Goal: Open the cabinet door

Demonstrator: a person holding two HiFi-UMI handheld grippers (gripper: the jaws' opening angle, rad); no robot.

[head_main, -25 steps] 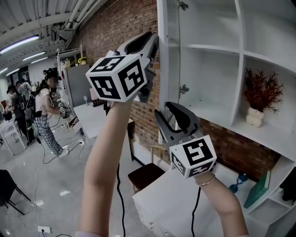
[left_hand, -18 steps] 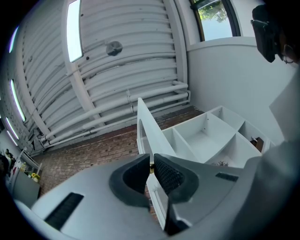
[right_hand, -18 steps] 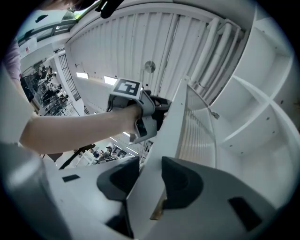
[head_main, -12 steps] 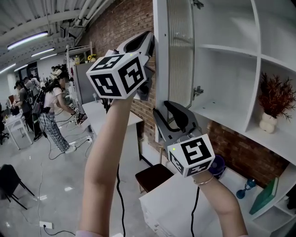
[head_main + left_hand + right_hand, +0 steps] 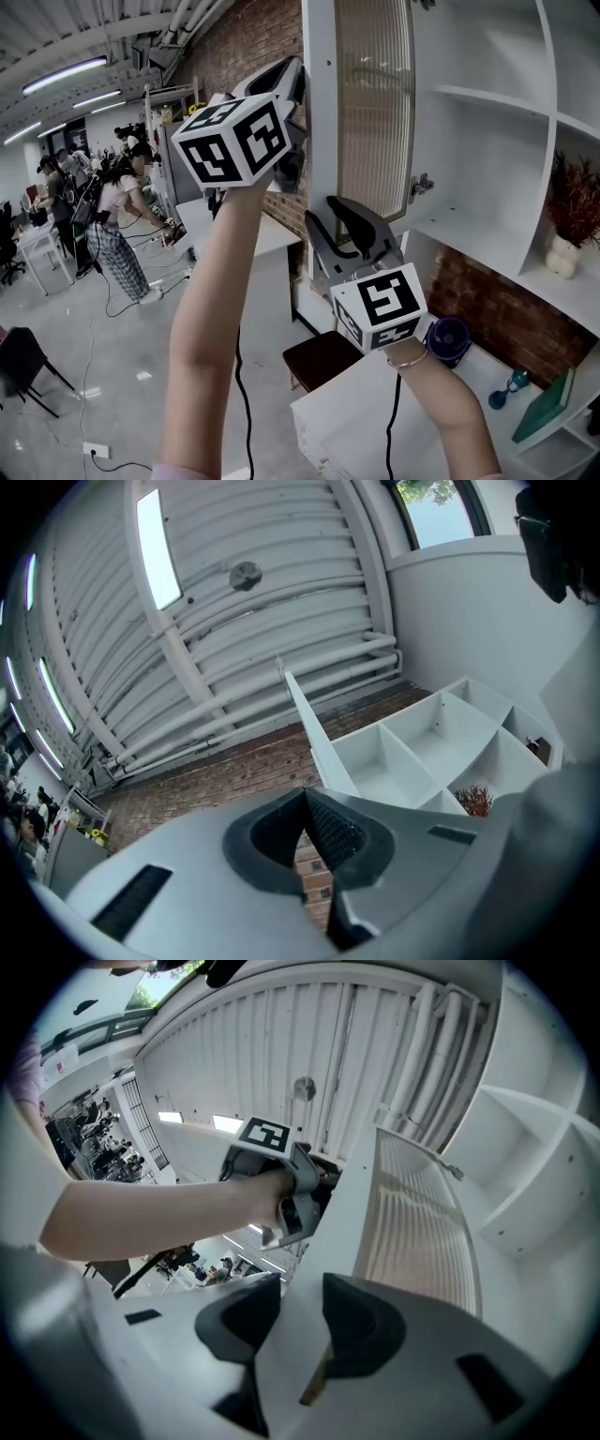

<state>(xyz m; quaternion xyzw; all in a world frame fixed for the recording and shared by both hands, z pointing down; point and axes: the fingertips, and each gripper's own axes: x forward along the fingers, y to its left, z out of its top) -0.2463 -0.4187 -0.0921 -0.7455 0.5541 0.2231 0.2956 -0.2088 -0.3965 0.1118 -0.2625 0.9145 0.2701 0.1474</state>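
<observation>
The left hand-held gripper (image 5: 305, 803) is fully clenched: in the left gripper view its jaws are pressed tip to tip and nothing is held between them. The right hand-held gripper (image 5: 300, 1316) is set wide and its jaws have just been closing. The white frame edge of the cabinet door (image 5: 375, 112) is gripped between its pads (image 5: 361, 1321), and no gap is seen on either side of the frame. In the head view the jaw tips of the left hand-held gripper are masked by its marker cube (image 5: 234, 141) and by the door's edge, so contact between that gripper and the door cannot be confirmed. In the right gripper view it is seen just beside the outer face of the door's free edge. The top of the door is cut off by the upper border of the head view, and the right part of the cabinet (image 5: 487, 159) is cut off at the right border. The door is hinged at the cabinet's left side and stands swung out from the cabinet's front. Its lower free edge is located at the right hand-held gripper. The left hand-held gripper is positioned higher along the same edge, on the side facing the brick wall (image 5: 244, 47).
</observation>
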